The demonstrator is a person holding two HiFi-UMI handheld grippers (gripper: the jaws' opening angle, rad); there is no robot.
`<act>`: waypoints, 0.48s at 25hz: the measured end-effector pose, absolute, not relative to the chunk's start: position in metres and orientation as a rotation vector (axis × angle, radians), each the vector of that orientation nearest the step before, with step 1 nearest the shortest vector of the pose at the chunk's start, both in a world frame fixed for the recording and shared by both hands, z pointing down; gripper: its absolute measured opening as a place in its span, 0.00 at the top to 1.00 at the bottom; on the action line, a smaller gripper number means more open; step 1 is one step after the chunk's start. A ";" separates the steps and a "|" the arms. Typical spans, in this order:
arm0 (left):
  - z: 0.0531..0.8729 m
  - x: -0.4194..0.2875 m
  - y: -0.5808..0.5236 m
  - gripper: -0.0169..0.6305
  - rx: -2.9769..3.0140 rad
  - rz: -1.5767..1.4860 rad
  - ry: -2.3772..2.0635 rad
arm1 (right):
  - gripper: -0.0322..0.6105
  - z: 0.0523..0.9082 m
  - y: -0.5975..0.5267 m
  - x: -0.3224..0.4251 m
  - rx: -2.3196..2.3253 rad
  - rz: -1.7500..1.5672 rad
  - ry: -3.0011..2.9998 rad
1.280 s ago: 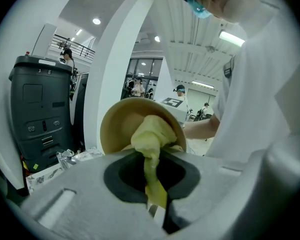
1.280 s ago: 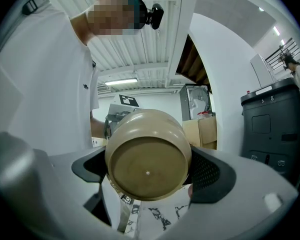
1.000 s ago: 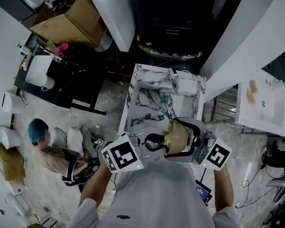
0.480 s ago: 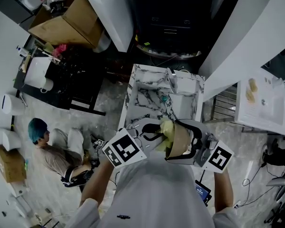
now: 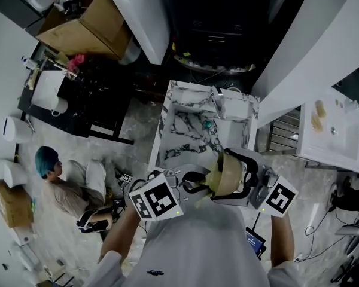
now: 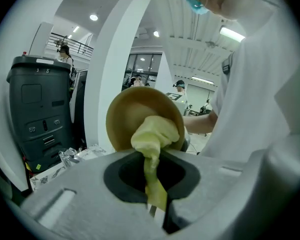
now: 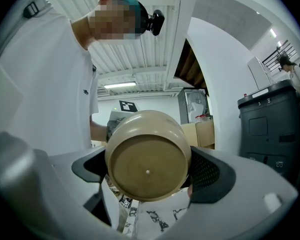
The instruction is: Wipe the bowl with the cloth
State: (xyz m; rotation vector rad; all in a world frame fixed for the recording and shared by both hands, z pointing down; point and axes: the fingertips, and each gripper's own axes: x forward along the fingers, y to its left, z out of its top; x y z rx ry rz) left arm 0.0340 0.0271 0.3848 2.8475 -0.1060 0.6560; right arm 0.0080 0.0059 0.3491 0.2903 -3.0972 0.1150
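Head view looks steeply down from above; gripper views face bowl close, from opposite sides.

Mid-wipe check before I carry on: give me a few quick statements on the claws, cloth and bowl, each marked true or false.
1. The left claw grips the cloth. True.
2. The bowl rests on the table. False: it is held up off the table.
3. The cloth's bunched end sits in the bowl's mouth. True.
4. The right claw is open and empty. False: it is shut on the bowl, whose base faces the right gripper view's camera.
5. The cloth is blue. False: it is pale yellow.
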 end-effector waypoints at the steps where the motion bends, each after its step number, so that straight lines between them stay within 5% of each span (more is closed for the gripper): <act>1: 0.382 0.034 0.029 0.92 2.853 0.647 -0.096 | 0.17 0.350 0.006 0.007 0.283 0.117 -3.098; 12: 0.347 0.035 0.018 0.92 2.919 0.510 -0.082 | 0.17 0.350 0.011 -0.005 0.241 0.131 -3.104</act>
